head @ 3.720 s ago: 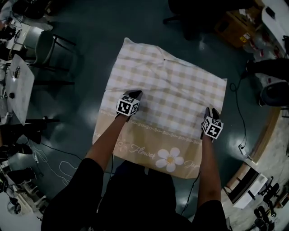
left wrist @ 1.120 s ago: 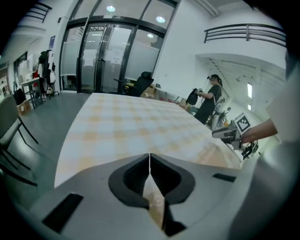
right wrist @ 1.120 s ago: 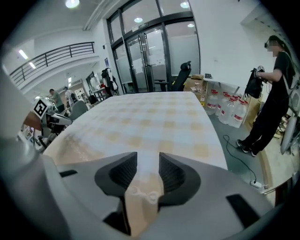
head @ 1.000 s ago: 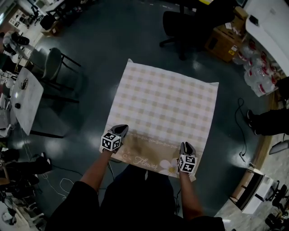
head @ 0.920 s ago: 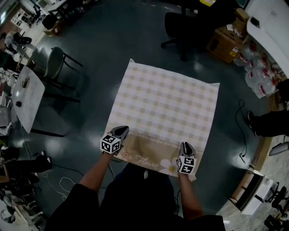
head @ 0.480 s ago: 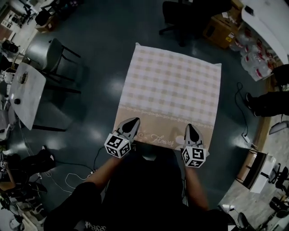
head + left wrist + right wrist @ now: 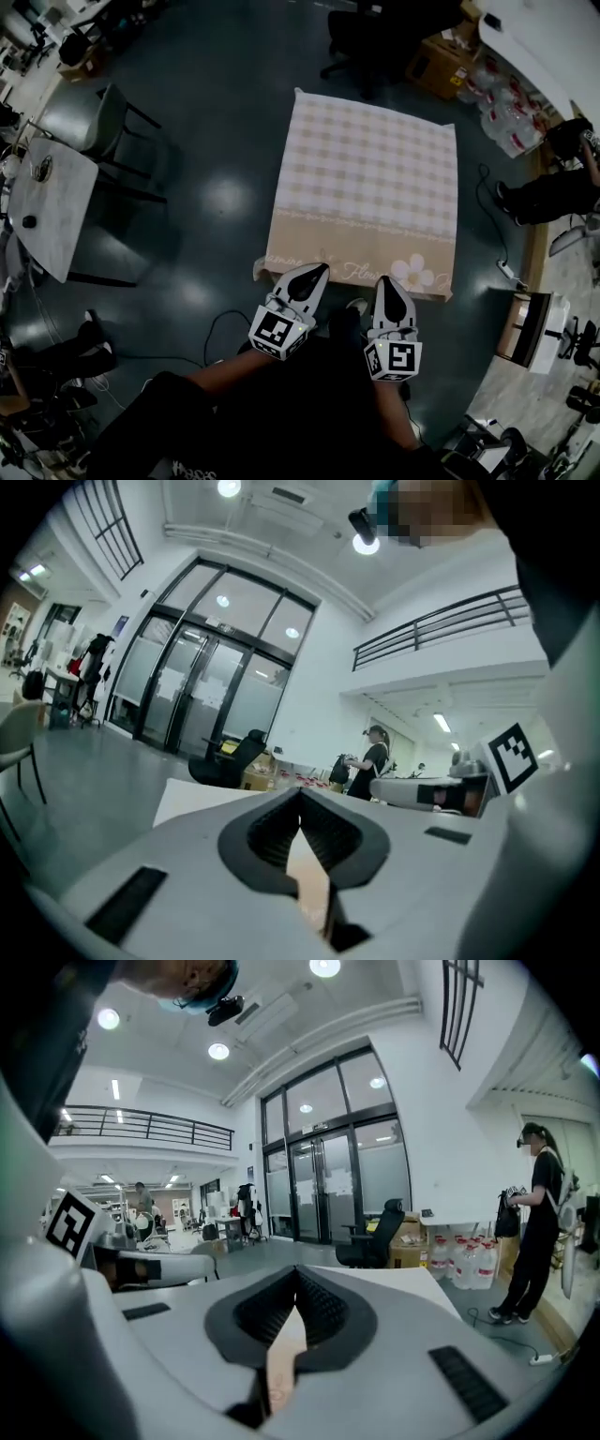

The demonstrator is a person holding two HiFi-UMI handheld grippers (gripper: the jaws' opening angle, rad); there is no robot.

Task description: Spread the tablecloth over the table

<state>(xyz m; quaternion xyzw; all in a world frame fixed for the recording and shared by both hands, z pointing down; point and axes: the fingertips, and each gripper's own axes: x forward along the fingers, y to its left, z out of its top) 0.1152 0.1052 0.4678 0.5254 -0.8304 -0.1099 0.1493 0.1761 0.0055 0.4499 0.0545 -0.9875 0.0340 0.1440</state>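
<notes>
The checked tablecloth (image 7: pixel 375 178) lies flat over the table, and its tan flower border (image 7: pixel 412 272) hangs straight along the near edge. Both grippers float above that near edge, close to the person's body. Neither one lifts the hem. My left gripper (image 7: pixel 314 270) is shut, as is my right gripper (image 7: pixel 386 281). The left gripper view shows the jaws (image 7: pixel 301 791) closed tip to tip, level with the pale cloth top (image 7: pixel 202 799). In the right gripper view the jaws (image 7: pixel 298 1274) also meet. A tan sliver shows through the slot behind each pair of tips.
A dark office chair (image 7: pixel 361 47) stands beyond the table's far edge. To the left are a grey chair (image 7: pixel 84 117) and a small white table (image 7: pixel 47 202). A cardboard box (image 7: pixel 441 61), water bottles (image 7: pixel 502 122) and a person (image 7: pixel 544 187) are on the right. Cables (image 7: pixel 225 328) trail on the floor.
Both grippers have come off the cloth's near border, rising and drawing back toward the person's body. The head view has pulled up and away. The cloth stays flat.
</notes>
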